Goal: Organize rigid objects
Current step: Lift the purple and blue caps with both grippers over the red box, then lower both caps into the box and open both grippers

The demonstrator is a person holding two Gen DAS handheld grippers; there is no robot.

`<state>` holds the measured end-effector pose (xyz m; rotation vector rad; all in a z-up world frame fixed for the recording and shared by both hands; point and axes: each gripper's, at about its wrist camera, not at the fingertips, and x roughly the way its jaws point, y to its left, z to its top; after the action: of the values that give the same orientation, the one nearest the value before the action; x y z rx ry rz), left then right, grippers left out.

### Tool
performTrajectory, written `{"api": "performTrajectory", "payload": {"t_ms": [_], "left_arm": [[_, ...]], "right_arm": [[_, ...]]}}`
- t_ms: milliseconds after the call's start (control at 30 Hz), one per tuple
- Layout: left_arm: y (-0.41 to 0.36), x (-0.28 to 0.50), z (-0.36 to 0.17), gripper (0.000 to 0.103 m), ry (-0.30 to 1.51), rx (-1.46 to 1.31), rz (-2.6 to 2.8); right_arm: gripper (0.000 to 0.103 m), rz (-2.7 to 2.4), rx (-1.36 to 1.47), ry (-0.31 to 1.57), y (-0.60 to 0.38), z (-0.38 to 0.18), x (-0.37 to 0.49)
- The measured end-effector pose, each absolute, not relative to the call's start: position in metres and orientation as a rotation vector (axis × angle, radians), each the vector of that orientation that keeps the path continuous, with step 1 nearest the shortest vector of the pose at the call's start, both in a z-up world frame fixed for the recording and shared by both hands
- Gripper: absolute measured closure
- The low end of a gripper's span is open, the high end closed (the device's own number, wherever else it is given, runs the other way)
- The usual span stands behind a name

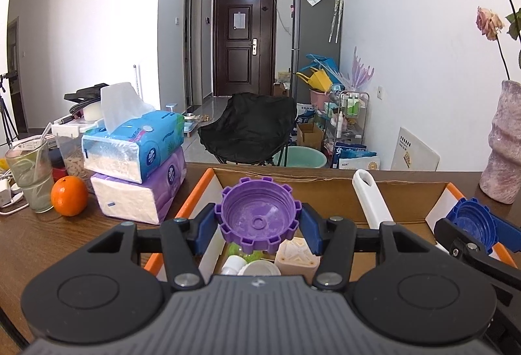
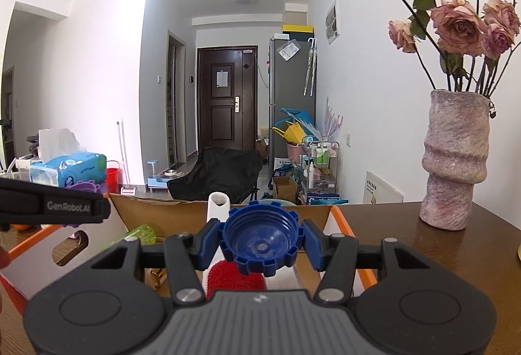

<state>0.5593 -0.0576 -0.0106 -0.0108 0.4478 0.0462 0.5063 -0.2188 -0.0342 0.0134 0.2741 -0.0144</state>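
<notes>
A purple notched cap and a dark blue notched cap sit between blue finger pads. The cardboard box is brown with orange edges. The vase is mottled mauve.

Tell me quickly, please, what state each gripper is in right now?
Left gripper: closed on the purple cap, above the cardboard box.
Right gripper: closed on the blue cap.
</notes>
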Motion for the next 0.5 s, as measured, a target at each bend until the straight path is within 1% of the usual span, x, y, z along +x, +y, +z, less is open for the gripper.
{"api": "performTrajectory", "payload": {"t_ms": [333,400,433,500], "left_arm": [[-0.053,0.573,-0.017,0.047,0.467,0.009,0.044],[-0.053,0.574,-0.018,0.046,0.471,0.015,0.048],[-0.052,0.574,-0.018,0.043,0.470,0.016,0.054],[-0.048,0.573,-0.017,0.020,0.455,0.002,0.058]], "right_arm": [[0.050,-0.001,-0.012,0.308,-0.218,-0.036,0.516],[0.050,-0.005,-0.012,0.323,-0.219,-0.036,0.518],[0.048,-0.012,-0.008,0.326,-0.221,-0.036,0.518],[0.038,-0.030,-0.004,0.327,-0.223,-0.036,0.517]]}}
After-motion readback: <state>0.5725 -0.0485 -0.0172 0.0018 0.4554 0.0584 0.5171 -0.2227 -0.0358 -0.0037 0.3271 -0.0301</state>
